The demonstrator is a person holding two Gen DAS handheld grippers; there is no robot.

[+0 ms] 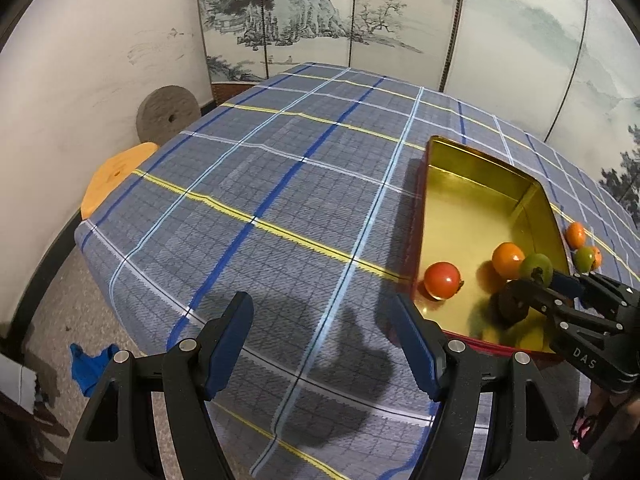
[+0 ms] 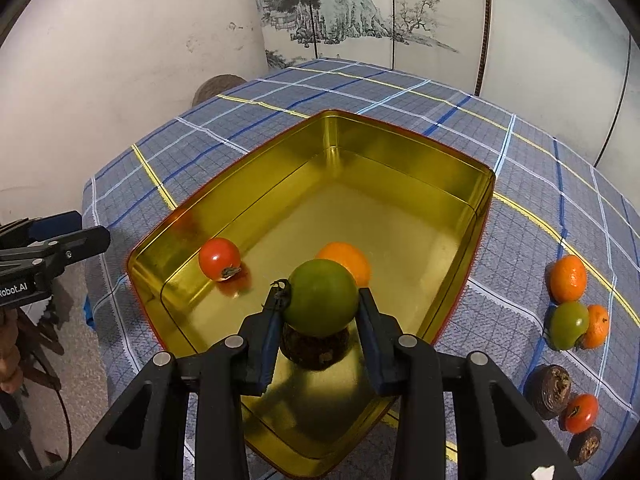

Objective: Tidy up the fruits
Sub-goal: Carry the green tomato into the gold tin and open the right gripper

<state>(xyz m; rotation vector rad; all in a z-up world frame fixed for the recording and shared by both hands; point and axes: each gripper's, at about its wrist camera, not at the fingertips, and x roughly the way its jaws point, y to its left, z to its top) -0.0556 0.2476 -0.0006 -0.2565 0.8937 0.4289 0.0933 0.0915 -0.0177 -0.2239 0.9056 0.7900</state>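
My right gripper is shut on a green tomato, held just above a dark brown fruit that lies on the floor of the gold tin. A red tomato and an orange also lie in the tin. In the left wrist view the same green tomato shows at the tin's near right corner. My left gripper stands open over the plaid tablecloth, left of the tin, with nothing between its fingers.
Right of the tin on the cloth lie an orange, a green tomato, a second orange, two dark fruits and a red tomato. A stone disc and an orange stool stand beyond the table's left edge.
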